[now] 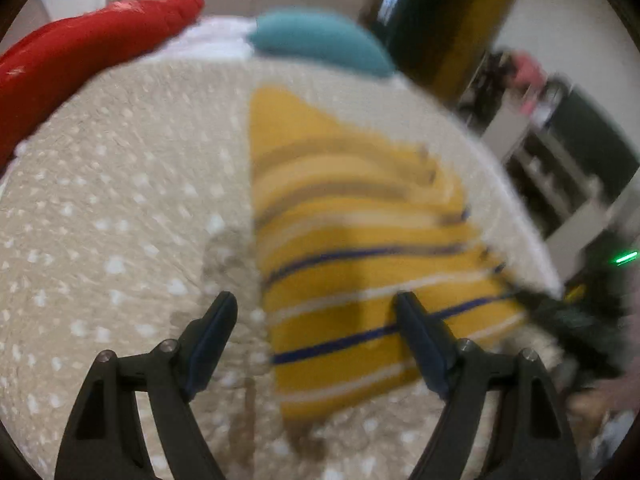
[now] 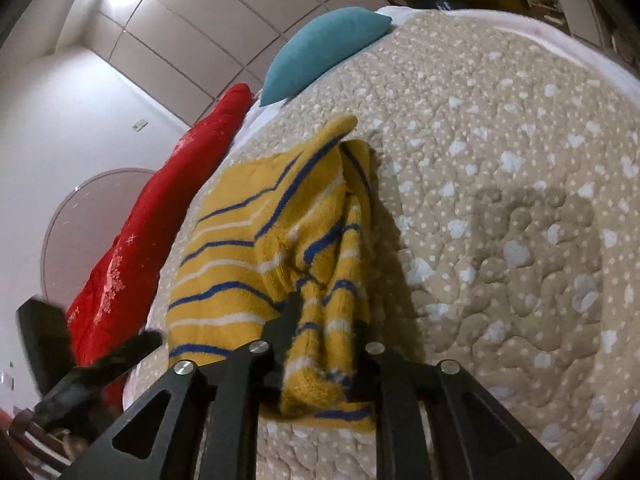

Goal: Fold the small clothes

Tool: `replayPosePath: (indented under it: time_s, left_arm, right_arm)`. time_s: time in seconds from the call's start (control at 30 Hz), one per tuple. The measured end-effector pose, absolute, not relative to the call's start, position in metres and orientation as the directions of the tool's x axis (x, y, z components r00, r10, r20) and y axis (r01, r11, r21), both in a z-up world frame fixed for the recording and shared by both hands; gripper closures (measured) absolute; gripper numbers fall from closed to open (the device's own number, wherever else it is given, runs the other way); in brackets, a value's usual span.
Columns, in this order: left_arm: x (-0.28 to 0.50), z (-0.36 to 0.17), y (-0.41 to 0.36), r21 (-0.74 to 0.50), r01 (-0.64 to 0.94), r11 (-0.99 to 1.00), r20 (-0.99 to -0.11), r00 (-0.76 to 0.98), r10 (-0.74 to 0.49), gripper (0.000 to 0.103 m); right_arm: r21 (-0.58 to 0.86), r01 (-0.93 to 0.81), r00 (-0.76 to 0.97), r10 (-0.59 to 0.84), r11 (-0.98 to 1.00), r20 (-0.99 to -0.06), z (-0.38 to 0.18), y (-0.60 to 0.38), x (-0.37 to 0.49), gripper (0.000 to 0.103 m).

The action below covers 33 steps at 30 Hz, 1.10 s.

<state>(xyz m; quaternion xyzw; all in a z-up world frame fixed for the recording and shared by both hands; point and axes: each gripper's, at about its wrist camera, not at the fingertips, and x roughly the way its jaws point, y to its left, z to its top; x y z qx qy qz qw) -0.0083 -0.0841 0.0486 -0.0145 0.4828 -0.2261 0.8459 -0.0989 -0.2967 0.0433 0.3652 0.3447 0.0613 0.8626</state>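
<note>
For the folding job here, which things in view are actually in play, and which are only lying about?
In play:
- yellow striped garment
- right tool, shut on the garment
- left tool, open above it

Lying about:
- teal pillow
- red quilt
- spotted beige bedcover, the work surface

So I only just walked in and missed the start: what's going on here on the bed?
A person with a gripper in each hand is folding a yellow striped sweater on a beige dotted bedspread. The right gripper is shut on a bunched edge of the sweater, lifting it off the bedspread. The left gripper is open above the sweater's other side, holding nothing. A teal pillow and a red quilt lie at the edges.
</note>
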Motion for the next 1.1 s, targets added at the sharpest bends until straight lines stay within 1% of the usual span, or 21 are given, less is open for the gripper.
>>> replayPosePath:
  time_s: [0.03, 0.07, 0.1, 0.17, 0.27, 0.37, 0.47, 0.5, 0.53, 0.57, 0.6, 0.67, 0.7, 0.73, 0.77, 0.8, 0.9, 0.93, 0.97, 1.07, 1.1]
  left_arm:
    - [-0.006, 0.036, -0.089, -0.245, 0.367, 0.898, -0.834, 0.393, -0.388, 0.022]
    - [-0.004, 0.022, -0.093, -0.265, 0.36, 0.895, -0.855, 0.342, -0.39, 0.02]
    - [-0.008, 0.016, -0.093, -0.263, 0.354, 0.897, -0.848, 0.359, -0.39, 0.019]
    - [-0.017, 0.023, -0.095, -0.235, 0.385, 0.892, -0.847, 0.37, -0.383, 0.019]
    - [-0.033, 0.042, -0.089, -0.258, 0.431, 0.865, -0.835, 0.35, -0.424, 0.02]
    - [-0.043, 0.056, -0.078, -0.273, 0.434, 0.858, -0.821, 0.36, -0.443, 0.02]
    - [-0.043, 0.064, -0.066, -0.327, 0.407, 0.853, -0.804, 0.354, -0.477, 0.02]
    - [-0.041, 0.067, -0.061, -0.342, 0.394, 0.853, -0.797, 0.36, -0.486, 0.02]
    - [-0.038, 0.071, -0.054, -0.353, 0.375, 0.857, -0.785, 0.38, -0.489, 0.02]
    - [-0.035, 0.074, -0.051, -0.357, 0.36, 0.862, -0.774, 0.403, -0.489, 0.02]
    - [-0.031, 0.077, -0.044, -0.361, 0.346, 0.866, -0.762, 0.426, -0.488, 0.02]
    - [-0.021, 0.083, -0.026, -0.378, 0.317, 0.87, -0.736, 0.466, -0.49, 0.014]
    - [-0.013, 0.083, -0.02, -0.387, 0.309, 0.869, -0.729, 0.474, -0.494, 0.012]
    - [-0.006, 0.082, -0.017, -0.397, 0.306, 0.865, -0.723, 0.477, -0.5, 0.011]
    - [0.002, 0.079, -0.018, -0.408, 0.317, 0.856, -0.719, 0.465, -0.516, 0.011]
    - [0.009, 0.075, -0.024, -0.428, 0.339, 0.838, -0.714, 0.441, -0.544, 0.01]
    - [0.032, 0.056, -0.048, -0.507, 0.384, 0.772, -0.707, 0.328, -0.627, 0.01]
    - [0.041, 0.044, -0.061, -0.55, 0.39, 0.738, -0.706, 0.254, -0.661, 0.008]
    - [0.042, 0.037, -0.071, -0.554, 0.387, 0.737, -0.718, 0.226, -0.658, 0.001]
    - [0.046, 0.02, -0.086, -0.557, 0.366, 0.746, -0.735, 0.201, -0.647, 0.002]
    - [0.043, 0.024, -0.086, -0.563, 0.367, 0.74, -0.726, 0.209, -0.655, 0.006]
  right_arm:
    - [0.66, 0.148, 0.76, 0.343, 0.737, -0.553, 0.047, -0.298, -0.103, 0.079]
    - [0.638, 0.155, 0.767, 0.314, 0.755, -0.559, 0.052, -0.301, -0.107, 0.079]
    - [0.615, 0.157, 0.778, 0.287, 0.773, -0.559, 0.059, -0.304, -0.111, 0.079]
    - [0.582, 0.16, 0.802, 0.239, 0.797, -0.547, 0.074, -0.315, -0.118, 0.079]
    - [0.562, 0.133, 0.818, 0.229, 0.816, -0.527, 0.095, -0.323, -0.112, 0.079]
    - [0.57, 0.06, 0.82, 0.285, 0.82, -0.496, 0.112, -0.316, -0.09, 0.079]
    - [0.627, -0.064, 0.741, 0.458, 0.777, -0.491, 0.106, -0.297, -0.043, 0.079]
    - [0.648, -0.063, 0.707, 0.492, 0.759, -0.508, 0.097, -0.296, -0.029, 0.079]
    - [0.646, -0.022, 0.675, 0.489, 0.763, -0.553, 0.084, -0.295, -0.015, 0.081]
    - [0.569, 0.098, 0.653, 0.378, 0.817, -0.656, 0.067, -0.298, -0.003, 0.085]
    - [0.525, 0.157, 0.649, 0.313, 0.837, -0.693, 0.06, -0.301, 0.0, 0.096]
    - [0.538, 0.213, 0.682, 0.271, 0.815, -0.68, 0.055, -0.317, -0.011, 0.094]
    - [0.538, 0.236, 0.702, 0.24, 0.809, -0.67, 0.056, -0.325, -0.021, 0.078]
    - [0.533, 0.244, 0.718, 0.218, 0.81, -0.661, 0.058, -0.33, -0.029, 0.048]
    - [0.541, 0.225, 0.735, 0.224, 0.81, -0.641, 0.058, -0.334, -0.036, 0.038]
    - [0.561, 0.192, 0.744, 0.253, 0.805, -0.618, 0.059, -0.338, -0.04, 0.033]
    - [0.649, 0.124, 0.732, 0.372, 0.751, -0.571, 0.053, -0.345, -0.038, 0.033]
    - [0.667, 0.108, 0.726, 0.4, 0.737, -0.56, 0.051, -0.344, -0.035, 0.032]
    - [0.683, 0.092, 0.712, 0.431, 0.725, -0.554, 0.047, -0.341, -0.028, 0.031]
    - [0.703, 0.103, 0.651, 0.487, 0.704, -0.583, 0.028, -0.323, 0.0, 0.031]
    - [0.708, 0.111, 0.65, 0.488, 0.697, -0.582, 0.025, -0.319, 0.003, 0.039]
